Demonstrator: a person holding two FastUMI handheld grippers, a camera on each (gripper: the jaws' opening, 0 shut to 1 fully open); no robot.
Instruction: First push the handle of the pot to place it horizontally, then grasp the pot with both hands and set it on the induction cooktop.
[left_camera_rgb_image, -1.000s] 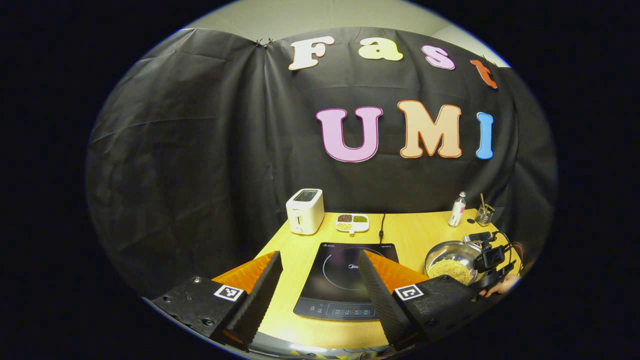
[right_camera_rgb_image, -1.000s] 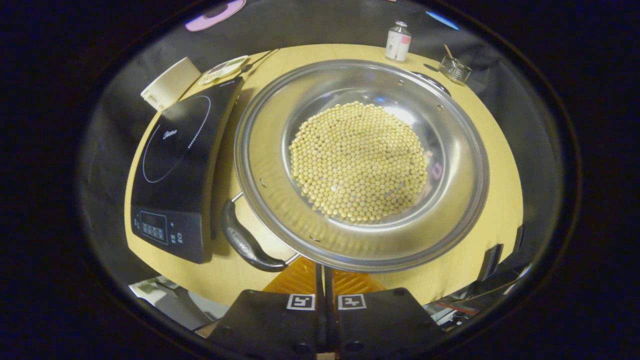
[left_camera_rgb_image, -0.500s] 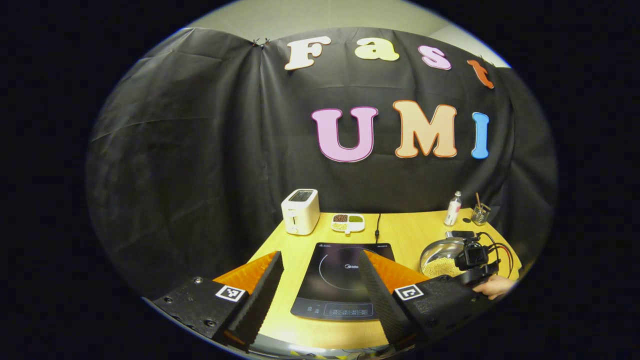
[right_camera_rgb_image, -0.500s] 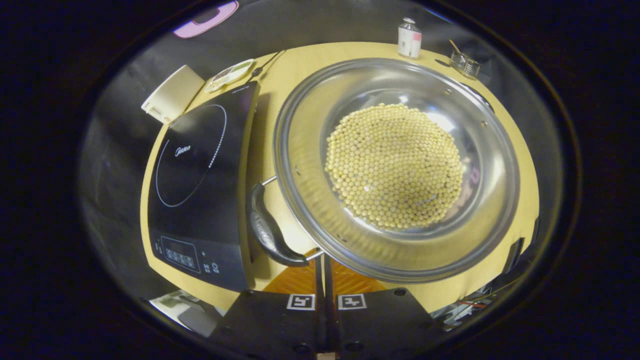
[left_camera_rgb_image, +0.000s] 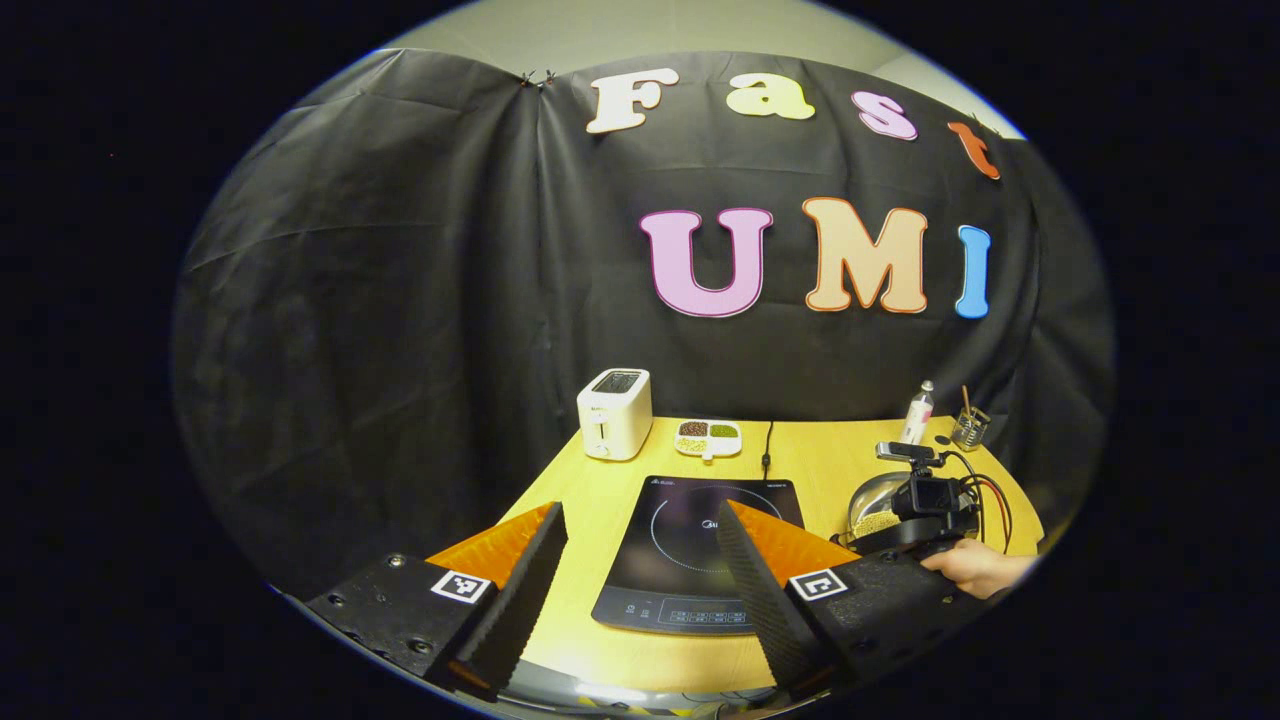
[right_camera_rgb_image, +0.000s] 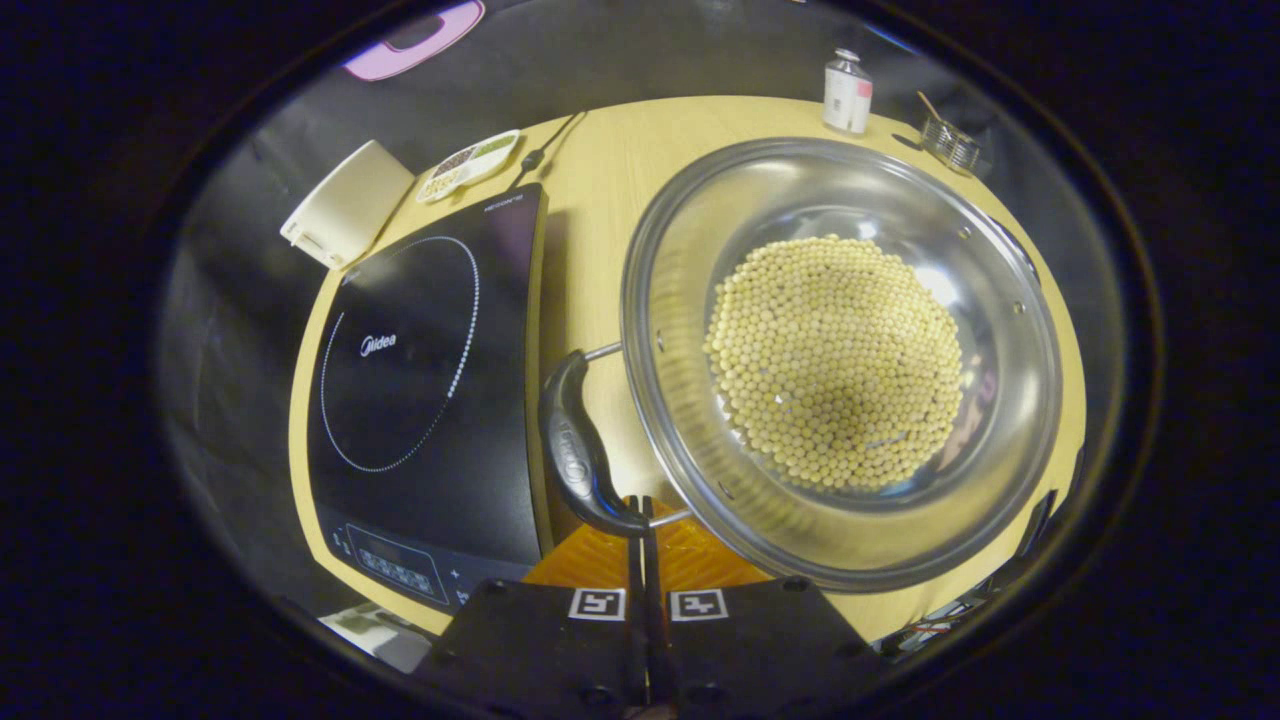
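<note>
A steel pot (right_camera_rgb_image: 840, 360) holding yellow beans stands on the wooden table (right_camera_rgb_image: 600, 160), right of the black induction cooktop (right_camera_rgb_image: 420, 370). The pot's black handle (right_camera_rgb_image: 575, 450) lies on the side toward the cooktop, almost parallel to the cooktop's edge. My right gripper (right_camera_rgb_image: 641, 512) is shut with nothing between its fingers, and its tips touch the handle's near end. In the left gripper view, my left gripper (left_camera_rgb_image: 640, 560) hangs open over the table's near edge in front of the cooktop (left_camera_rgb_image: 700, 550). The pot (left_camera_rgb_image: 868, 505) sits far right, partly hidden by the right gripper's body (left_camera_rgb_image: 928, 498) and a hand (left_camera_rgb_image: 975, 568).
A white toaster (left_camera_rgb_image: 614, 427) stands at the back left, with a divided dish of beans (left_camera_rgb_image: 708, 437) and the cooktop's cable (left_camera_rgb_image: 766, 450) beside it. A small bottle (right_camera_rgb_image: 847, 78) and a glass jar (right_camera_rgb_image: 948, 145) stand at the back right corner.
The right gripper's shut tips have pushed the handle round, from the pot's near side toward the cooktop side. The pot has drifted right in the right gripper view. The left gripper barely moved.
</note>
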